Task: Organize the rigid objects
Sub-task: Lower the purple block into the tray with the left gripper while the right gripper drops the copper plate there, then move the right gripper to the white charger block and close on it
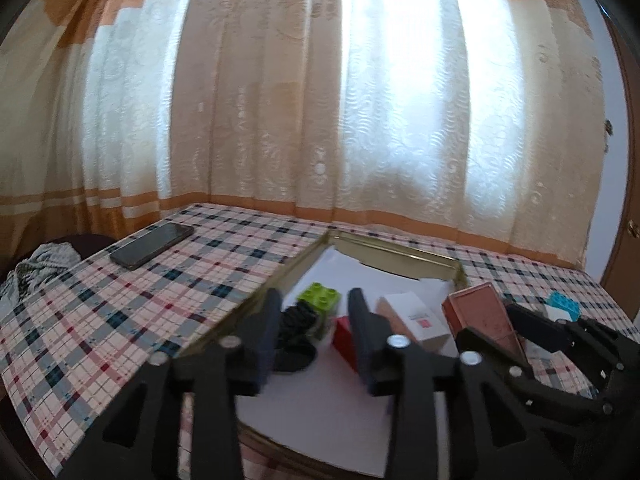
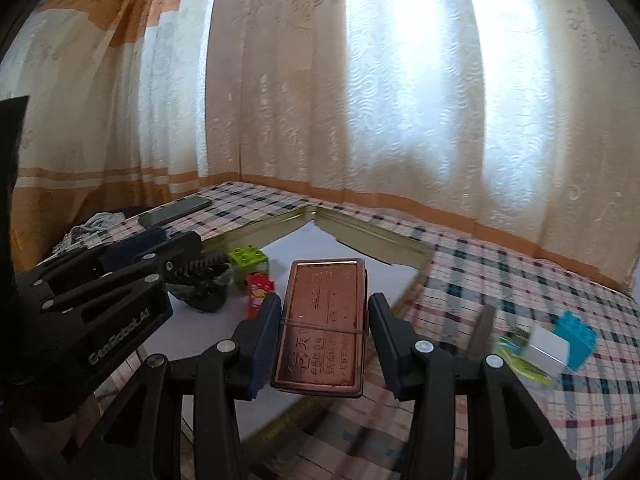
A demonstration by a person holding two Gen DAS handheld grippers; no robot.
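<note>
A gold-rimmed tray (image 1: pixel 400 254) (image 2: pixel 352 226) lined with white paper lies on the plaid table. In it are a green brick (image 1: pixel 320 296) (image 2: pixel 248 258), a black object (image 1: pixel 296 336) (image 2: pixel 204 284), a red box (image 1: pixel 344 340) (image 2: pixel 258 292) and a pale pink-and-white box (image 1: pixel 416 320). My left gripper (image 1: pixel 314 336) is open and empty above the tray's left part. My right gripper (image 2: pixel 324 340) holds a copper-coloured tin (image 2: pixel 324 320) (image 1: pixel 484 316) between its fingers, lifted over the tray's right edge.
A black phone (image 1: pixel 152 244) (image 2: pixel 176 210) lies at the table's far left. A blue brick (image 2: pixel 576 336) (image 1: pixel 564 306), a white block (image 2: pixel 546 348) and a yellow-green item (image 2: pixel 520 360) lie on the cloth to the right. Curtains hang behind. Crumpled cloth (image 1: pixel 36 268) lies off the left edge.
</note>
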